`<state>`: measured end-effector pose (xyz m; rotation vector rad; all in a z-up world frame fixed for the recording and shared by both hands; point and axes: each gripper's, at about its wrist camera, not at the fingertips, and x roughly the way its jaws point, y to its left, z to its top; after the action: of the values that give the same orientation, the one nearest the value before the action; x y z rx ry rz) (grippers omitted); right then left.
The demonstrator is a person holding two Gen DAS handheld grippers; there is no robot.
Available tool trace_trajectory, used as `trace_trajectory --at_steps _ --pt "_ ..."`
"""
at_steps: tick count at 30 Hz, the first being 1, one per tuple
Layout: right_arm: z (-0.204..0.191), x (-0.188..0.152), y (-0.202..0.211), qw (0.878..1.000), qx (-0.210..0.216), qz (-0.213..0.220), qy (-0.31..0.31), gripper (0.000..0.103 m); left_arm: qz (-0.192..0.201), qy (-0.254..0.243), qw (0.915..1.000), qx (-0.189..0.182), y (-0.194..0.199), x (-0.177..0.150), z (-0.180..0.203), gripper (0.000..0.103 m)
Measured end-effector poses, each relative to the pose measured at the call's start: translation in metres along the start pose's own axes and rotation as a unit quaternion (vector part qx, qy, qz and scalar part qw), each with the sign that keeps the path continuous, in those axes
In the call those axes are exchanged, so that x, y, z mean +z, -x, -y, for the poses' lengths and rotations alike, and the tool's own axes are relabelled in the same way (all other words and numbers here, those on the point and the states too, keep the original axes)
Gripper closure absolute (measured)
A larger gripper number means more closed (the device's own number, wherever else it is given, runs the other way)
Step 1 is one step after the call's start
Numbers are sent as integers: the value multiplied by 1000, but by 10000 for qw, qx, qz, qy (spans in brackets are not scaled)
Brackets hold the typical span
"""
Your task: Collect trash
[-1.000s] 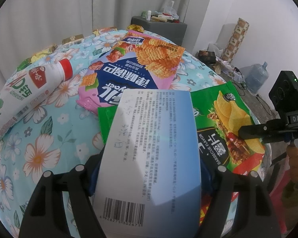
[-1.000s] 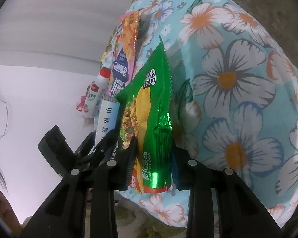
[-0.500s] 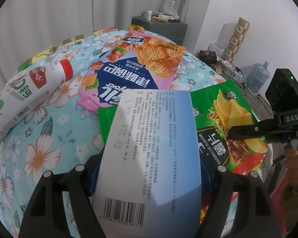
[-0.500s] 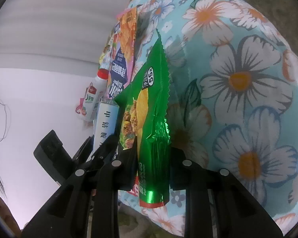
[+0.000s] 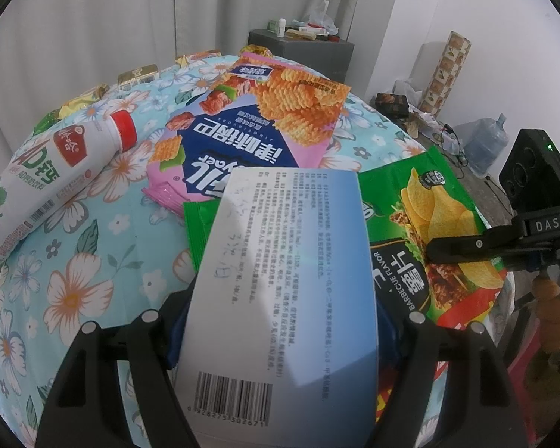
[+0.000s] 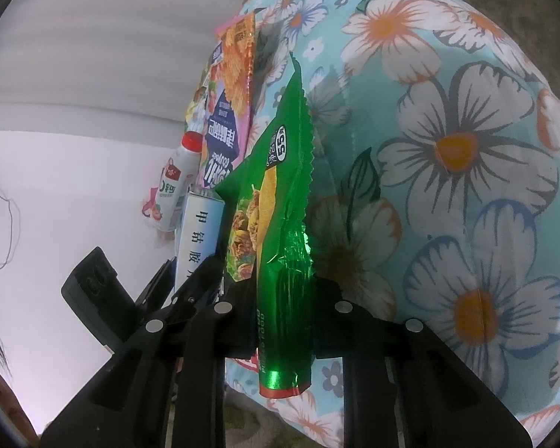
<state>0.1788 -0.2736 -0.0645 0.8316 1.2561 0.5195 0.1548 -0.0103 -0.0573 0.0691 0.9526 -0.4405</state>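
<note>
My left gripper [image 5: 280,310] is shut on a white and blue medicine box [image 5: 280,261], which fills the lower middle of the left wrist view. Under it lies a green chip bag [image 5: 440,205] at the table's right edge. In the right wrist view my right gripper [image 6: 285,291] has that green chip bag [image 6: 280,194] between its pads, jaws closing, the foil crumpled where they pinch it. One of its fingers [image 5: 451,252] shows lying across the bag. A pink snack bag [image 5: 250,130] and a white drink bottle [image 5: 56,171] with a red cap lie farther back.
The table wears a blue floral cloth [image 5: 93,261]. Several small wrappers [image 5: 138,72] sit along its far edge. Beyond it stand a grey cabinet [image 5: 302,52], a patterned roll [image 5: 444,71] and a water jug [image 5: 485,149] on the floor.
The right gripper's jaws have narrowed onto the green bag's edge, crumpling the foil, and it slid slightly farther over the bag. The left gripper and box have not moved.
</note>
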Motion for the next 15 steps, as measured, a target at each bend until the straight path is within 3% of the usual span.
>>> trace_trajectory --at_steps 15 --pt "0 0 1 10000 5 -9 2 86 7 -5 10000 18 -1 0 0 29"
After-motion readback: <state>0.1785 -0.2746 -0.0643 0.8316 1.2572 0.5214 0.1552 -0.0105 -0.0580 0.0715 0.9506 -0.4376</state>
